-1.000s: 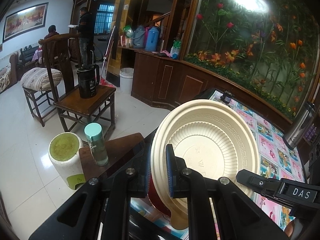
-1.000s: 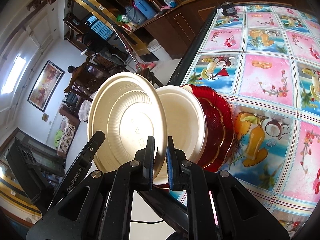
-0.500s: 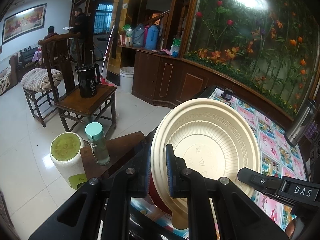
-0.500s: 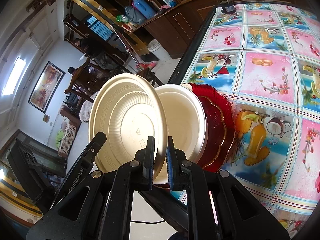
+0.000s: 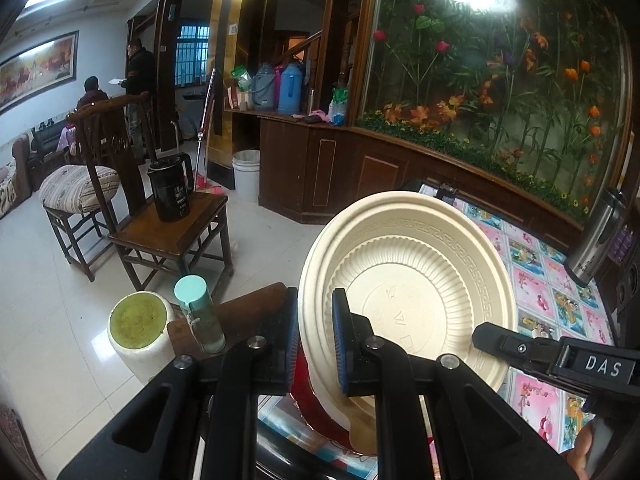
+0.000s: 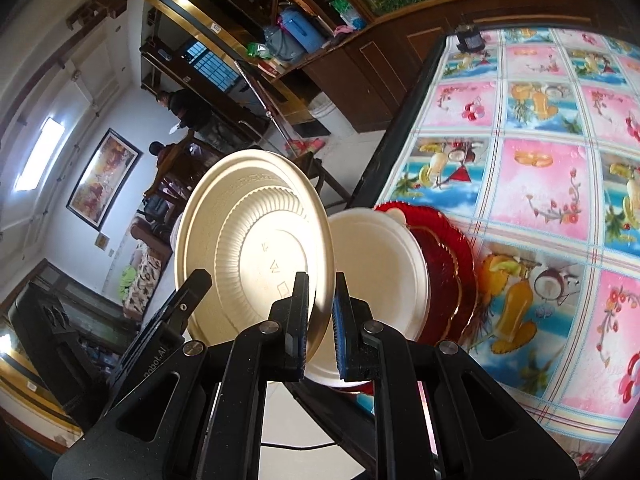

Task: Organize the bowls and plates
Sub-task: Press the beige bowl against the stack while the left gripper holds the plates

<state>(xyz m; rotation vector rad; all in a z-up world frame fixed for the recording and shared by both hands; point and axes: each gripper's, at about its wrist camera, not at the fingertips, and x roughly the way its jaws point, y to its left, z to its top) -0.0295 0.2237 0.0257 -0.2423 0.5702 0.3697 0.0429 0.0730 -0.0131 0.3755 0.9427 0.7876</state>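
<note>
- Left wrist view: we are clamping our left gripper point(image 5: 316, 344) on the rim of the cream ribbed plate point(image 5: 416, 292), holding it on edge above the table edge.
- Our right gripper point(image 6: 322, 320) is pinching the same plate's point(image 6: 256, 256) rim from the other side.
- Behind it, a plain white plate point(image 6: 380, 264) is leaning on the red plates point(image 6: 448, 264), which are resting at the edge of the patterned tablecloth point(image 6: 540, 184).
- A mint-capped bottle point(image 5: 198, 312) is standing beside a white stool point(image 5: 138, 336) on the floor side.
</note>
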